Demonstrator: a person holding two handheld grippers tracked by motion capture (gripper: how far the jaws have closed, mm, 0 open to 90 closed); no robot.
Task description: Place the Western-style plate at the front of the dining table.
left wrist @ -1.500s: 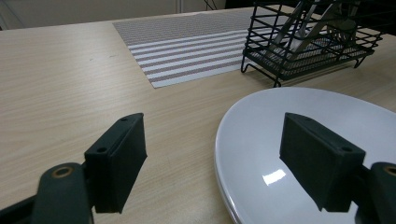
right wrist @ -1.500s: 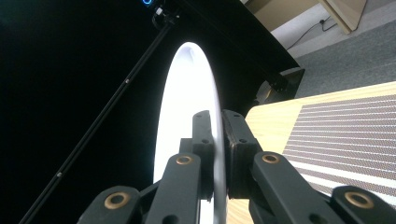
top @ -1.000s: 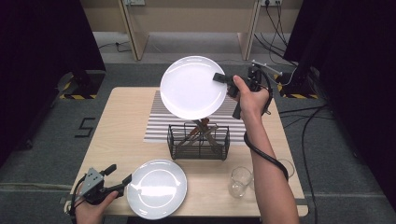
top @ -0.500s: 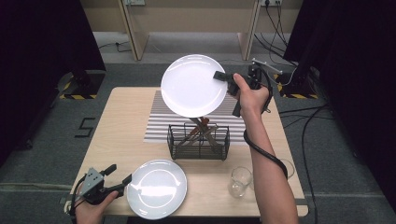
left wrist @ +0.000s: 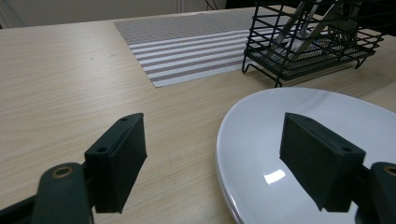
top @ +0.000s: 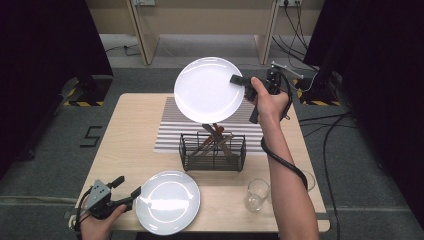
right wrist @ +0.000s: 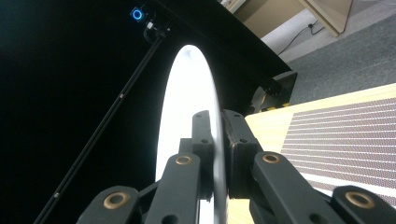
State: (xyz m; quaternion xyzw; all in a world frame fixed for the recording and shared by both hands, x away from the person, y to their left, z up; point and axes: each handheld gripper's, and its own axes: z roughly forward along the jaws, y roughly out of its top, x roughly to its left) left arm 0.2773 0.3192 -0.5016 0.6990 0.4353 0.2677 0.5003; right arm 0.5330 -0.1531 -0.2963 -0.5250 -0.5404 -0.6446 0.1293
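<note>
I clamp right gripper [top: 239, 80] on raised plate [top: 207, 90] above table's far edge | left gripper [top: 125, 191] open beside second plate [top: 167, 201], near edge | placement pending

My high view looks down over table [top: 135, 130]; left gripper view sits low, close, sharing wire basket [left wrist: 313, 42]; right gripper view edge-on against lifted plate [right wrist: 187, 116].

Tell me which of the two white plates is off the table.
The plate clamped by its rim in the right claw, held tilted above the striped mat. The other plate lies flat at the table's near edge, beside the open left claw.
</note>
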